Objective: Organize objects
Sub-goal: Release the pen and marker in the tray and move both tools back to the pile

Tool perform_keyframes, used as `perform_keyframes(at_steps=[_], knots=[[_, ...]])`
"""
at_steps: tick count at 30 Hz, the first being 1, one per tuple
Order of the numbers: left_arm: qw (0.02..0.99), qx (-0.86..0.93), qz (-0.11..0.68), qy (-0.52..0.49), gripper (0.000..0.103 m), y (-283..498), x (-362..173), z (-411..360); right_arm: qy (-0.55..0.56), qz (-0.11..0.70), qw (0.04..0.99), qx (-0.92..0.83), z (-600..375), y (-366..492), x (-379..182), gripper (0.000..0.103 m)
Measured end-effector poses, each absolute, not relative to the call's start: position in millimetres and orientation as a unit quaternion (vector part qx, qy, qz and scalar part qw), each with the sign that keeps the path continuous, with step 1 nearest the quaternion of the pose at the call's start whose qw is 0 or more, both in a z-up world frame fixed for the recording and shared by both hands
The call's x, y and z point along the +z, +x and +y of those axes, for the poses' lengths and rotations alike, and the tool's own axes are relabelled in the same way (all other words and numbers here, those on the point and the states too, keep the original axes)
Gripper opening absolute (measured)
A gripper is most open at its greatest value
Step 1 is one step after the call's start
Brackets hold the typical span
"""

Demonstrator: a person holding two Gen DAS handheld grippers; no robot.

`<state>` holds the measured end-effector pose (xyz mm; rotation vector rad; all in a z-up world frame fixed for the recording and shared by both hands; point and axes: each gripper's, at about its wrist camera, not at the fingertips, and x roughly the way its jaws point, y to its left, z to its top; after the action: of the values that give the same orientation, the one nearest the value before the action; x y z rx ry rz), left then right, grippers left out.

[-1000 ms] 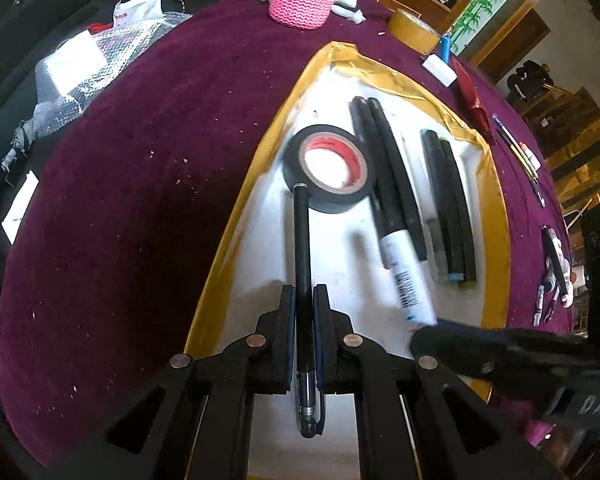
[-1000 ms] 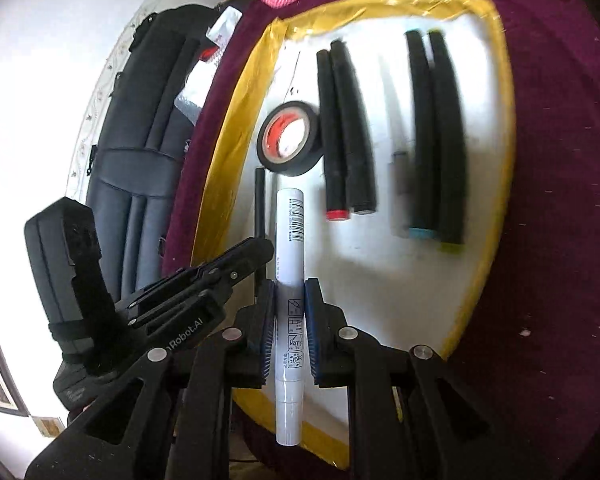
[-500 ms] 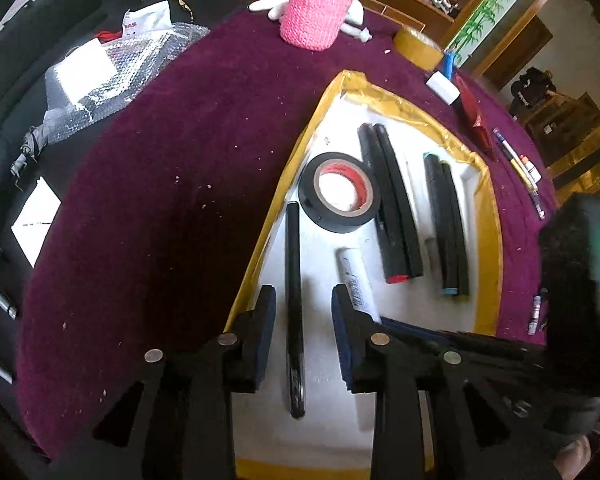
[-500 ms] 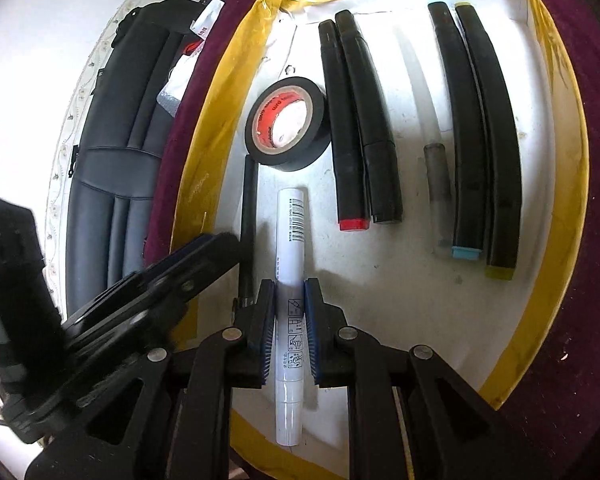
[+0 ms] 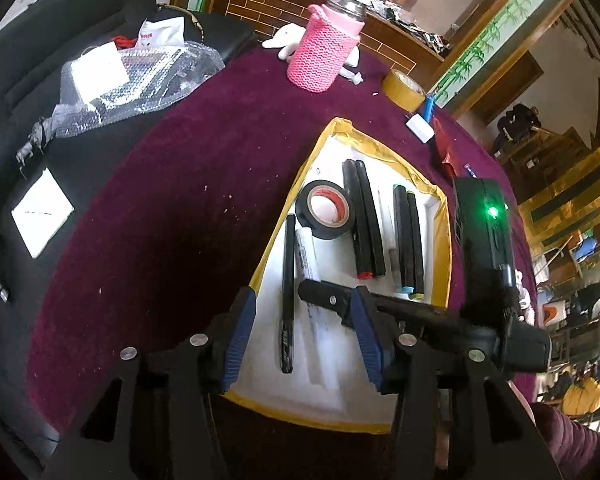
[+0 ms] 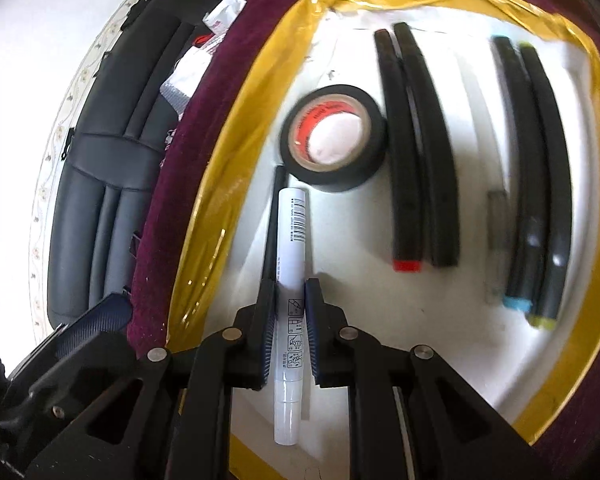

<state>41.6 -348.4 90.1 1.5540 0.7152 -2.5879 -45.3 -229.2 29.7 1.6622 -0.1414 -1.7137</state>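
Observation:
A white board with a yellow tape border [image 5: 442, 240] [image 6: 236, 152] lies on the purple tablecloth. On it are a black tape roll [image 5: 326, 209] [image 6: 336, 138], two pairs of black markers [image 5: 364, 220] [image 6: 416, 148], and a thin black pen [image 5: 288, 292] [image 6: 271, 224] near the left edge. My left gripper [image 5: 302, 332] is open, raised above the black pen. My right gripper [image 6: 290, 332] is shut on a white marker [image 6: 290, 300], which lies right beside the black pen and also shows in the left wrist view [image 5: 306, 248].
A pink knitted bottle sleeve [image 5: 324, 54], a yellow tape roll [image 5: 402, 90] and a white eraser [image 5: 419, 128] stand at the table's far side. Bubble wrap [image 5: 132, 84] and papers lie on a black chair to the left.
My left gripper opened, let go of the black pen and drew back and up. My right gripper carried the white marker left, to beside the black pen.

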Motion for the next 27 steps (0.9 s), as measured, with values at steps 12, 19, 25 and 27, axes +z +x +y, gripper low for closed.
perform_keyframes(at_steps=[12,19,25,27], knots=[[0.017,-0.838,0.244,0.488,0.044,57.5,97.6,-351.0,0.624,-0.081,0.327,-0.705,-202.5,-92.1,42.4,0.043],[0.009,-0.841,0.245,0.483,0.048,55.5,101.9,-346.5,0.618,-0.112,0.326,-0.706,-188.7,-96.1,59.2,0.043],[-0.013,-0.841,0.243,0.483,0.057,43.5,104.8,-330.0,0.584,-0.096,0.302,-0.747,-138.6,-86.6,102.0,0.044],[-0.028,-0.839,0.245,0.485,0.057,37.1,104.3,-318.8,0.571,-0.088,0.275,-0.768,-103.2,-80.1,112.8,0.046]])
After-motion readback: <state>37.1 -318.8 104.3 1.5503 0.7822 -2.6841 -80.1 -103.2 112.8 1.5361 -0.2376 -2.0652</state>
